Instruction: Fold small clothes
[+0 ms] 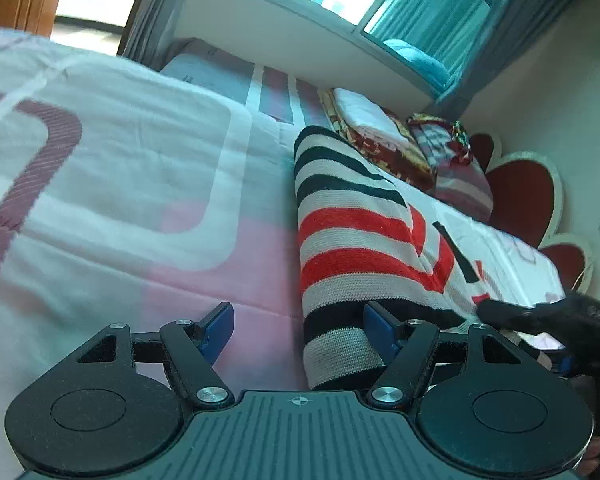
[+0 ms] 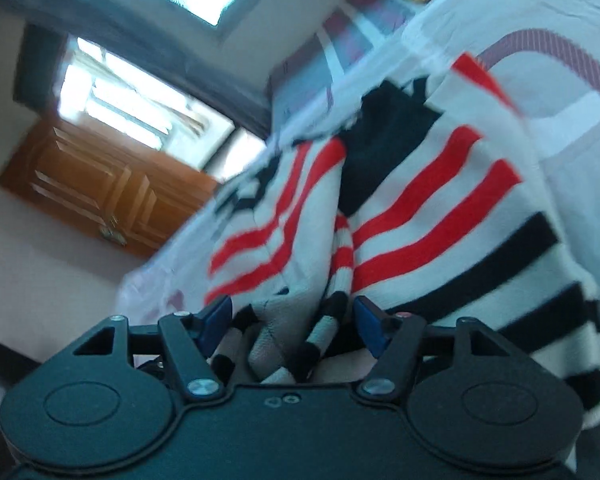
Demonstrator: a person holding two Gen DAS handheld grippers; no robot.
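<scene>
A knitted garment with red, black and white stripes [image 1: 348,240] lies on the bed, one side folded over into a long roll. My left gripper [image 1: 298,326] is open low over the quilt, and the roll's near end lies between its blue pads, against the right one. My right gripper [image 2: 292,320] is open with bunched striped cloth [image 2: 420,208] lying between its pads; its black body also shows in the left wrist view [image 1: 556,320] at the garment's right edge.
The bed carries a white and pink quilt [image 1: 120,160]. Folded blankets and pillows [image 1: 400,140] are stacked by the red heart-shaped headboard [image 1: 520,192]. A window [image 1: 400,0] is beyond the bed and a wooden door [image 2: 108,188] stands off to the side.
</scene>
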